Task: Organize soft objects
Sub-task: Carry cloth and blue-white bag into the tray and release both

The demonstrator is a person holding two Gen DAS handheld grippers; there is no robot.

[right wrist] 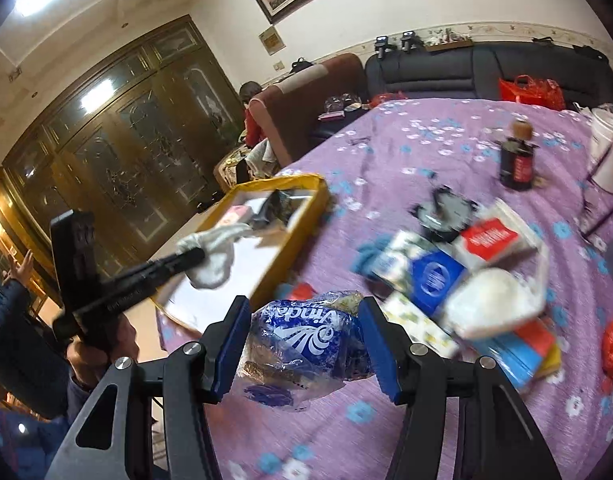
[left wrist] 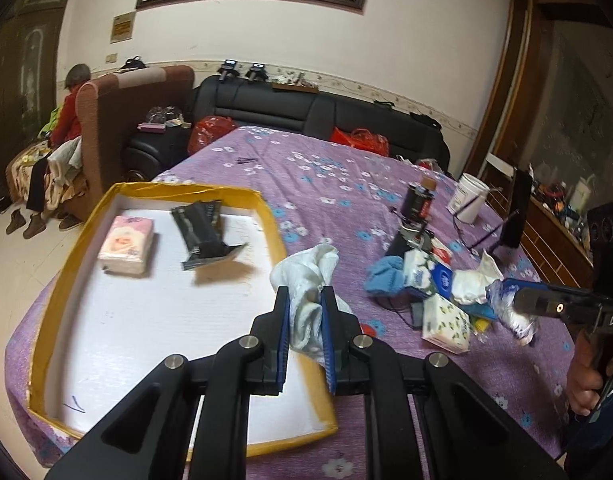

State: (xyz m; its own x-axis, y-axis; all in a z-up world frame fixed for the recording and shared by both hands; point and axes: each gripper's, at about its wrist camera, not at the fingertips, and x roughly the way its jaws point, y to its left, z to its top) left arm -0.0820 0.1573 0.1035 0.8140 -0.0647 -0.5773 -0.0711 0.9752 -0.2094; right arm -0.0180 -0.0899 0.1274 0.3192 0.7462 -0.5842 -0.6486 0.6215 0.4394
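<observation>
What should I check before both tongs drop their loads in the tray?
1. Left tongs shut on white cloth: ok.
2. Right tongs holding blue tissue pack: ok.
3. Cloth over the tray: ok, just above its near right edge.
4. Blue pack over the tray: not ok, above the tablecloth.
5. Free floor in the tray: ok, only a pink pack and a dark packet at the far end.
6. The two tongs clear of each other: ok.
</observation>
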